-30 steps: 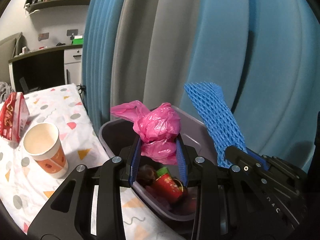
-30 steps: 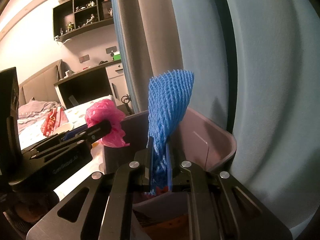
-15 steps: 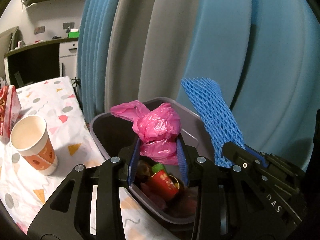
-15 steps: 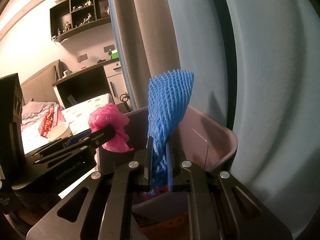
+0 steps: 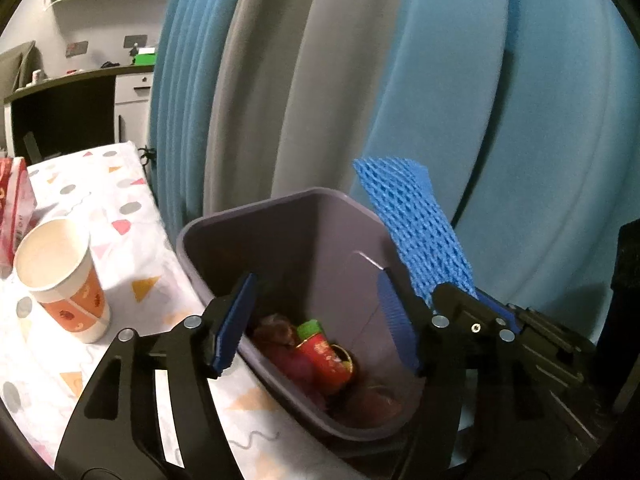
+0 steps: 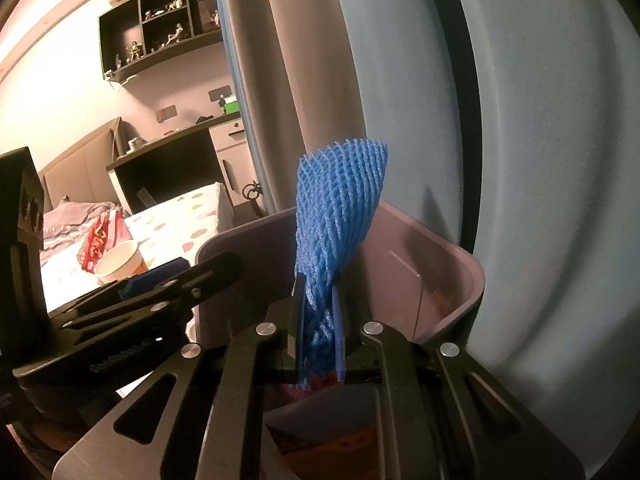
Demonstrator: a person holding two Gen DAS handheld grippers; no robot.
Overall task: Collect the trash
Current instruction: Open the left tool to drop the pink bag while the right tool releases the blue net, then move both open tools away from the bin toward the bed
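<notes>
A grey plastic bin (image 5: pixel 280 220) stands at the table's edge and holds a red can (image 5: pixel 328 360) and other trash; its rim also shows in the right wrist view (image 6: pixel 460 276). My left gripper (image 5: pixel 316 320) is open and empty just above the bin's opening. My right gripper (image 6: pixel 320 340) is shut on a blue foam net (image 6: pixel 340 208) and holds it upright over the bin. The net also shows in the left wrist view (image 5: pixel 416 232) at the bin's right rim. The pink bag is not in sight.
A paper cup (image 5: pixel 56 276) stands on the patterned tablecloth (image 5: pixel 132 264) left of the bin, with a red snack bag (image 5: pixel 16 200) behind it. Blue and grey curtains (image 5: pixel 440 80) hang right behind the bin. A desk and shelves are at the far left.
My left gripper has opened and the pink plastic bag it held is gone from between its fingers. The right gripper still holds the blue net over the bin.
</notes>
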